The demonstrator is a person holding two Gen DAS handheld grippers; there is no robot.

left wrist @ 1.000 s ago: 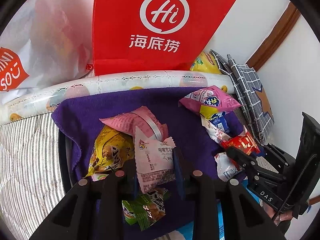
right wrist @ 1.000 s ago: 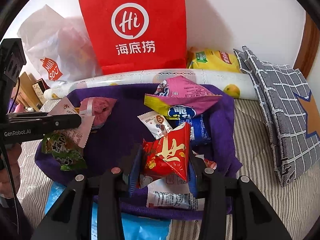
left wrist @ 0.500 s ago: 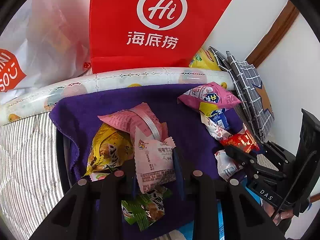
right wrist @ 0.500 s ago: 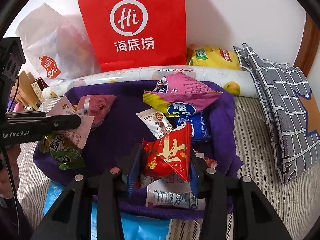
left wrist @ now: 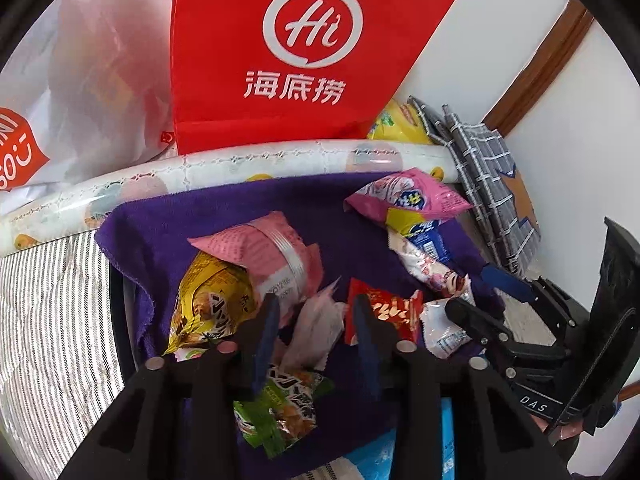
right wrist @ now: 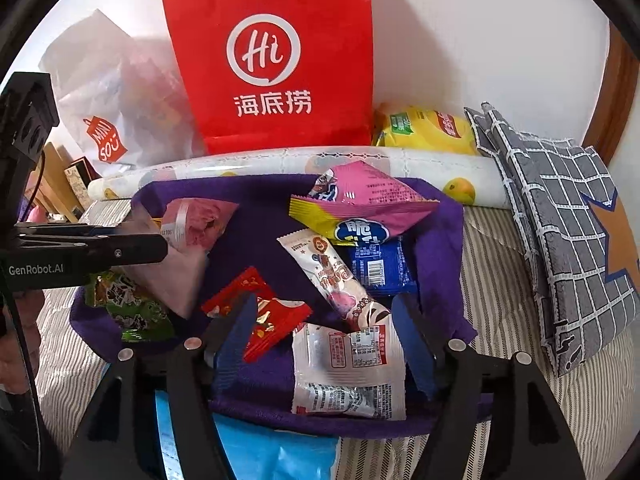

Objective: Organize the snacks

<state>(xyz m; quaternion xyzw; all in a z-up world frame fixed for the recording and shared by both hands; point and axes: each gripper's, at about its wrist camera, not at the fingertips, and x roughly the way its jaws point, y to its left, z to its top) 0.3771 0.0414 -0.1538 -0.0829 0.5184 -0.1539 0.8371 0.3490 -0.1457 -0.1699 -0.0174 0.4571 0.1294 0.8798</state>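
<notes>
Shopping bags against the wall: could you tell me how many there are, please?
2: a red paper bag behind the patterned roll, and a white plastic bag to its left. More may be hidden.

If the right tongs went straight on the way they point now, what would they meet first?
Probably the white snack packet lying on the purple cloth directly between the opening fingers of the right tongs. The red packet sits just beside the left finger; depth is hard to judge here.

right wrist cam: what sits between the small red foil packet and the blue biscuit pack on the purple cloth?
A long white-and-pink wrapped snack bar lies diagonally between the small red foil packet and the blue biscuit pack on the purple cloth, clearest in the right wrist view.
</notes>
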